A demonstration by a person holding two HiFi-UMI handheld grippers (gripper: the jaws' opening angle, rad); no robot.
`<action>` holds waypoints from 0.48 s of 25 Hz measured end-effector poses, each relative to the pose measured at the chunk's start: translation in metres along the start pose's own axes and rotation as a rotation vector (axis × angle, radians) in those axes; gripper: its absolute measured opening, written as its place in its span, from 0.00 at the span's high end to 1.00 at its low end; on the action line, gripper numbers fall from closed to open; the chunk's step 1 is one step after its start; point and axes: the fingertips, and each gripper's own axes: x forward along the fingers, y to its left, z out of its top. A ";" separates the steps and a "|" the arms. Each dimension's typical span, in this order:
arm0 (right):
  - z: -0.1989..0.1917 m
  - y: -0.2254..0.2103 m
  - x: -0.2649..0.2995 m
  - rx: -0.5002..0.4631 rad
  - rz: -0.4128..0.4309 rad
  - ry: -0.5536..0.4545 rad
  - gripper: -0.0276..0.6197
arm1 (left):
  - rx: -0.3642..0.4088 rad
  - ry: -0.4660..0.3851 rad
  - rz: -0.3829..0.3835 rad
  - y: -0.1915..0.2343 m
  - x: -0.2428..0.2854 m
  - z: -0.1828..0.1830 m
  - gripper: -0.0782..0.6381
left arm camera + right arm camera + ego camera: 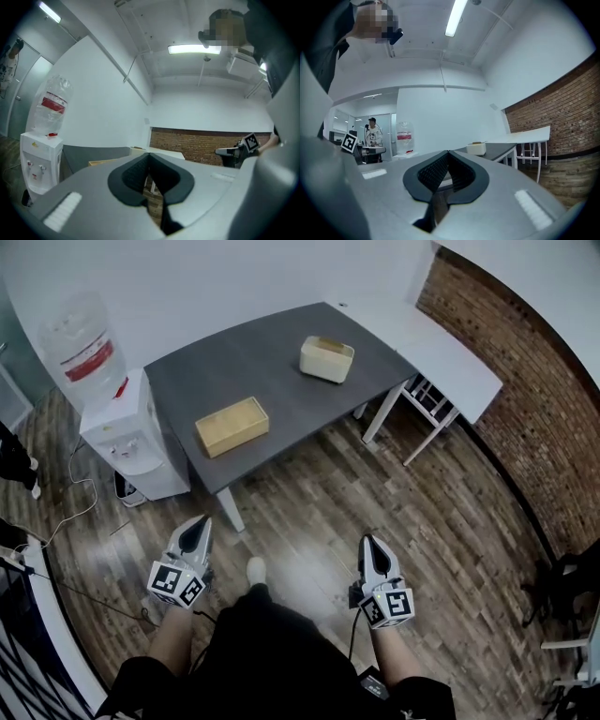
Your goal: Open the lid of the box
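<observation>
Open wood floor (309, 502) lay between the left gripper (200, 526), the right gripper (368, 545) and the grey table (272, 357). A water cooler (131, 437) stood close against the table's left side. On top, a flat wooden box (232, 426) sat near the front edge and a cream box (326, 359) farther back, with bare room between them. A white table (459, 357) and a brick wall (525, 390) closed off the right.

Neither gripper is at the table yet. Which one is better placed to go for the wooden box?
Probably left. The left gripper is closer to the wooden box, which lies on the table's near left part. The right gripper is farther off. Both are shut and empty.
</observation>
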 end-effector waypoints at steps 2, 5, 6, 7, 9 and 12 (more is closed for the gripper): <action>0.005 -0.007 0.027 0.003 -0.005 -0.006 0.95 | 0.002 -0.004 -0.004 0.016 0.022 0.005 0.89; 0.013 -0.009 0.070 0.001 0.008 -0.012 0.95 | 0.003 -0.001 -0.006 0.045 0.050 0.013 0.89; 0.015 -0.009 0.085 -0.002 0.015 -0.012 0.95 | 0.005 0.004 -0.003 0.056 0.058 0.014 0.89; 0.016 -0.009 0.100 -0.006 0.022 -0.011 0.95 | 0.010 0.010 0.001 0.067 0.067 0.015 0.89; 0.019 -0.010 0.130 -0.014 0.033 -0.013 0.95 | 0.027 0.021 0.009 0.087 0.082 0.016 0.89; 0.024 -0.011 0.173 -0.022 0.050 -0.021 0.95 | 0.044 0.033 0.018 0.114 0.103 0.016 0.89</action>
